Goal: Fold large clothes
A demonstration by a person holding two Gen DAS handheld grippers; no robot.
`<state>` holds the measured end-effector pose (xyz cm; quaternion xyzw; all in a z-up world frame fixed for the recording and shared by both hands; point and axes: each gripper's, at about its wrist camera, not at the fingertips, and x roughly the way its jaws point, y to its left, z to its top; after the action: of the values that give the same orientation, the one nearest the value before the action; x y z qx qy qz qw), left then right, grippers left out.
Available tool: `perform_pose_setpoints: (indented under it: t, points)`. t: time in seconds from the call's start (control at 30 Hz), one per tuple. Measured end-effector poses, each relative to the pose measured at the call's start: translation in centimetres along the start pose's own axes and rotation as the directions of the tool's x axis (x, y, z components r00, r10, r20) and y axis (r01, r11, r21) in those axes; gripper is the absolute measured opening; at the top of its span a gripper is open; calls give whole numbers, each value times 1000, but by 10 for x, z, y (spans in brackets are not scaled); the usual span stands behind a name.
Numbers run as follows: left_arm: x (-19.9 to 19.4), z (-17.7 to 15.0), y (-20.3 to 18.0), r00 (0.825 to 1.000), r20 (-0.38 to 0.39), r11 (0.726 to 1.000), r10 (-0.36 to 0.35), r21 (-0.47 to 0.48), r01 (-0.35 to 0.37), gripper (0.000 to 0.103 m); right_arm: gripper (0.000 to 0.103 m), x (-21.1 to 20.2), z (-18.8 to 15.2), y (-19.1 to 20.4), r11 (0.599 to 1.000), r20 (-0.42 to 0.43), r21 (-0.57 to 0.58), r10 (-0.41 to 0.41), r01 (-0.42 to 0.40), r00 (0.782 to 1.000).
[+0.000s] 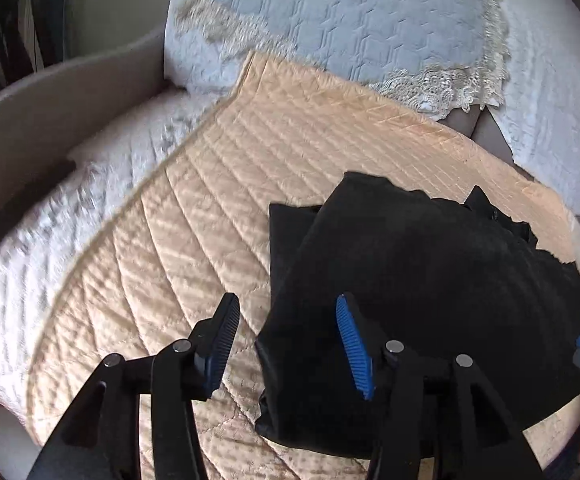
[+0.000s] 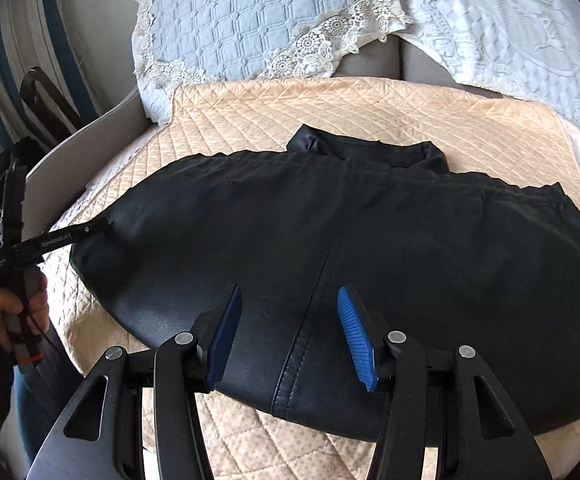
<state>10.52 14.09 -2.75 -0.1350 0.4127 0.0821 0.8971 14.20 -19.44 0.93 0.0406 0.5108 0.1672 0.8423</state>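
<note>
A black garment, smooth and folded lengthwise, lies flat across a peach quilted cover. A waistband and a stitched seam show in the right wrist view. My left gripper is open over the garment's left end; one pad is over the cover, the other over the black cloth, and neither presses on it. Seen from the right wrist, the left gripper has its tip at that same end. My right gripper stands open above the garment's near edge, astride the seam, gripping nothing.
A light-blue quilted pillow with lace trim and a white bedspread lie behind the cover. A grey bed rail curves along the left. A person's hand holds the left gripper's handle.
</note>
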Motion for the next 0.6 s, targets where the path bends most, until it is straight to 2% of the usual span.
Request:
perform_pose_setpoints:
  t: [0.1,0.27,0.37,0.43,0.47,0.5,0.53,0.57,0.6]
  points:
    - [7,-4,7,995,-19,995,-94,-40,93,57,51,1,-1,-2,1000,-4,18,7,-7,1000]
    - [12,-8,12,983,-13,976,-181,-124,178,60,51,-4,-1,-7,999,1,47,17,-17,1000]
    - [9,-14,8,969,-28,960,-245,-145,238,60,51,-9,-2,-10,998,12,58,22,-23,1000]
    - [8,-17,4,974,-27,968,-227,-114,222,60,51,-12,-4,-12,997,17,73,28,-29,999]
    - [9,-16,2,977,-32,973,-211,-101,207,58,51,-12,-5,-13,996,16,80,29,-30,999]
    - [11,-16,1,980,-37,977,-194,-97,189,51,51,-12,-6,-15,996,15,87,29,-31,999]
    - [12,-14,0,983,-40,980,-181,-95,176,40,51,-13,-6,-16,995,14,91,27,-28,1000]
    - [13,-12,0,985,-44,982,-169,-90,165,36,51,-14,-7,-18,995,16,96,24,-25,1000]
    - [13,-10,-1,986,-47,984,-158,-84,154,25,51,-16,-8,-20,994,20,103,25,-27,999]
